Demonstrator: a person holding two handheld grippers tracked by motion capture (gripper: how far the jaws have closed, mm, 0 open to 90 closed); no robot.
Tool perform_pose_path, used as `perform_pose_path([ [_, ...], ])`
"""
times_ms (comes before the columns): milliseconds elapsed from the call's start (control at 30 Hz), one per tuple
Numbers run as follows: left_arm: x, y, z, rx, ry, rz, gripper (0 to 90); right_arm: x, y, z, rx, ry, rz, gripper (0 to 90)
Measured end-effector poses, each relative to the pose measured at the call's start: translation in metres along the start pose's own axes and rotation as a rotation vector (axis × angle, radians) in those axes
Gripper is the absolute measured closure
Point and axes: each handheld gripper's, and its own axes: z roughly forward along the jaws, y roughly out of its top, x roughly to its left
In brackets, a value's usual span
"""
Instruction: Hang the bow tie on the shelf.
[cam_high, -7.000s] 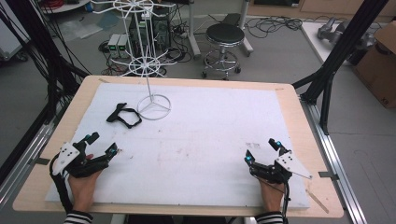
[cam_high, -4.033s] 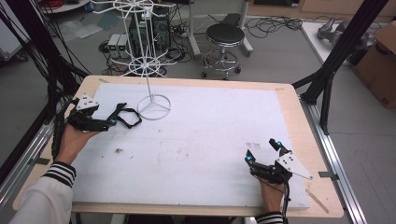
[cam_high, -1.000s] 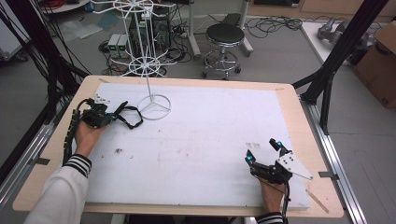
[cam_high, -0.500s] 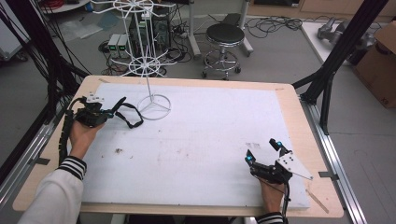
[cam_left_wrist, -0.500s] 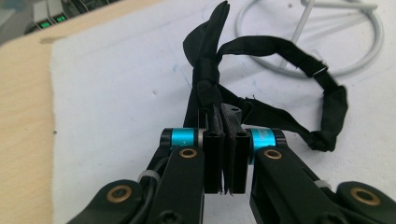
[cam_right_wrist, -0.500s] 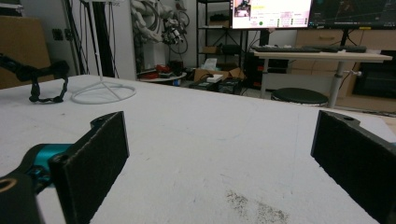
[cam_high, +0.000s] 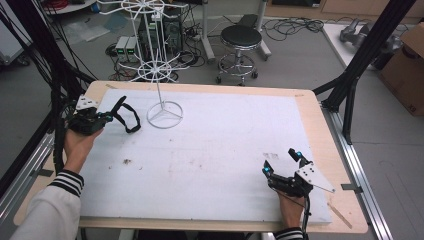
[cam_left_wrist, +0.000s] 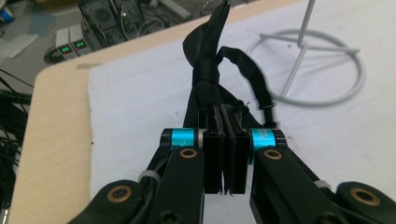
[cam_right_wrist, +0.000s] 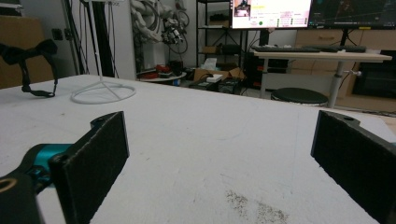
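Note:
A black fabric strap (cam_high: 128, 114) with a knot in it lies on the white mat (cam_high: 225, 135) at the far left, one end raised. My left gripper (cam_high: 107, 118) is shut on it, and in the left gripper view the pads (cam_left_wrist: 213, 140) pinch the strap (cam_left_wrist: 208, 70) just below the knot, where my left gripper (cam_left_wrist: 225, 128) points toward the white wire stand (cam_left_wrist: 295, 60). That stand (cam_high: 164, 112) rises just right of the strap. Near the front right, my right gripper (cam_high: 281, 161) rests open on the mat; in its own view my right gripper (cam_right_wrist: 219, 144) holds nothing.
The wire stand's upper tiers (cam_high: 156, 70) spread above the table's far edge. Beyond the table stand a stool (cam_high: 241, 37) and floor electronics (cam_high: 125, 47). Black frame struts (cam_high: 350, 85) flank the table, and a cardboard box (cam_high: 410, 55) sits at right.
My left gripper went from the front left up to the strap, shut on it, and has lifted one end slightly. The right gripper has stayed put.

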Motion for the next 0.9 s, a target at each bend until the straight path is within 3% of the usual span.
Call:
perform_pose_path([
  [133,0.0,0.002,-0.007,-0.023,-0.001,0.001,87.4,0.0,0.0,0.0,0.003,0.001,0.004,3.1],
  [367,-0.003,0.005,-0.018,-0.075,-0.039,0.0,87.5,0.0,0.0,0.0,0.004,0.0,0.002,3.1],
  [633,-0.016,0.01,-0.03,-0.123,-0.082,0.036,87.5,0.001,0.0,0.0,0.004,0.0,0.002,3.1],
  [900,-0.029,0.017,-0.038,-0.163,-0.129,0.047,87.4,0.001,0.0,0.0,0.002,-0.002,0.003,3.1],
])
